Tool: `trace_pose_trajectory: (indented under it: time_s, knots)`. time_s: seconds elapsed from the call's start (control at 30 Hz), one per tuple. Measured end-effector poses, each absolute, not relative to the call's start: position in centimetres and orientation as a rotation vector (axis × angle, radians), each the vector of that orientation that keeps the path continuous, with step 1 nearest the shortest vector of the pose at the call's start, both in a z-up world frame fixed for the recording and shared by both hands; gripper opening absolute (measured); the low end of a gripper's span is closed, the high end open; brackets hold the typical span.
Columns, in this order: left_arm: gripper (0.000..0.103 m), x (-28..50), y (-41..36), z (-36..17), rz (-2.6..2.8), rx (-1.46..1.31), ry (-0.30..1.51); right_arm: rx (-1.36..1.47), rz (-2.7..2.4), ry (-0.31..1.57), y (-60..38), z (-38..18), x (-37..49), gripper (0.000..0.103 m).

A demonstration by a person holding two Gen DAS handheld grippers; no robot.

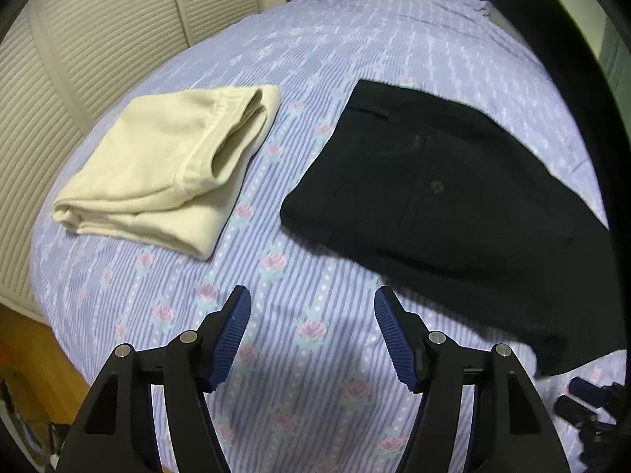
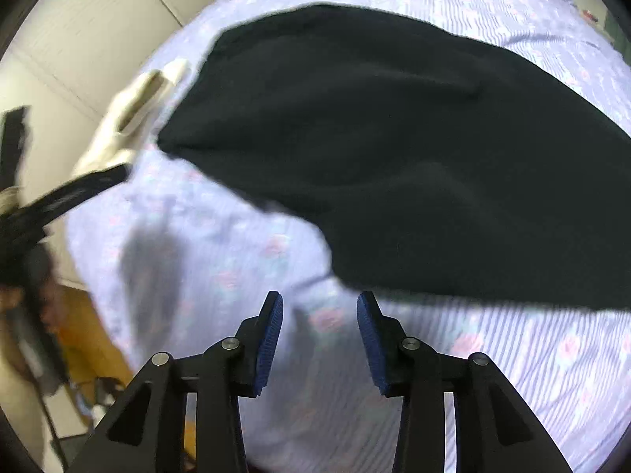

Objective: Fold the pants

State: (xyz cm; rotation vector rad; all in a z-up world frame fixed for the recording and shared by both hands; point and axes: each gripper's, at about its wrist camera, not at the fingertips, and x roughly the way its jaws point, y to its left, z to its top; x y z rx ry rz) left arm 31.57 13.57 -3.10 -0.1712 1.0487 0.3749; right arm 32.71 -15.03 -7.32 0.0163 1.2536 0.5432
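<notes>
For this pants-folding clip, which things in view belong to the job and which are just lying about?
Part of the job:
- black pants, folded on the bed
- cream pants, folded beside them
- left tool, open, empty
- right tool, open, empty

Just there:
- floral striped bedsheet
- louvred doors
- wooden floor

You see black pants [image 1: 434,181] of matt, smooth woven cloth beside cream pants [image 1: 157,165] of soft, thicker knit. The bedsheet [image 1: 315,354] is thin printed cotton, faintly ribbed. Your left gripper [image 1: 312,339] is matt black plastic with ridged blue rubber pads [image 1: 232,339] and shiny metal pins [image 1: 188,337].
</notes>
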Motion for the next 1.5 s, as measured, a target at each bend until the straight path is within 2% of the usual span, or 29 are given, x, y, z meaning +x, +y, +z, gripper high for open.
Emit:
trace_pose_trajectory:
  time_s: [0.1,0.13,0.27,0.63,1.13,1.3,1.37,1.5]
  knots:
    - [0.066,32.5,13.6,-2.2,0.33,-0.136,1.035,0.011,0.498,1.153,-15.2,-4.7,33.3,0.055]
    - [0.067,33.0,13.6,-1.9,0.31,-0.125,1.025,0.007,0.49,1.117,-15.2,-4.1,33.8,0.056]
    - [0.069,35.1,14.6,-1.4,0.222,-0.114,0.992,-0.048,0.453,1.021,-13.8,-3.2,37.0,0.056]
    - [0.07,43.9,19.5,-0.4,0.06,-0.056,0.993,-0.017,0.332,0.935,-7.8,-1.5,44.9,0.056]
    - [0.068,56.2,21.9,-7.5,-0.22,-0.221,1.158,0.051,0.225,1.007,-3.6,-6.6,53.7,0.056]
    - [0.069,57.9,22.6,-9.0,-0.31,-0.293,1.192,0.084,0.2,1.039,-3.5,-8.0,55.4,0.056]
    - [0.07,58.9,22.7,-9.6,-0.342,-0.3,1.203,0.084,0.193,1.045,-3.4,-8.6,55.8,0.056]
    - [0.08,59.6,23.9,-10.3,-0.4,-0.405,1.213,0.098,0.18,1.061,-3.5,-9.5,56.4,0.056]
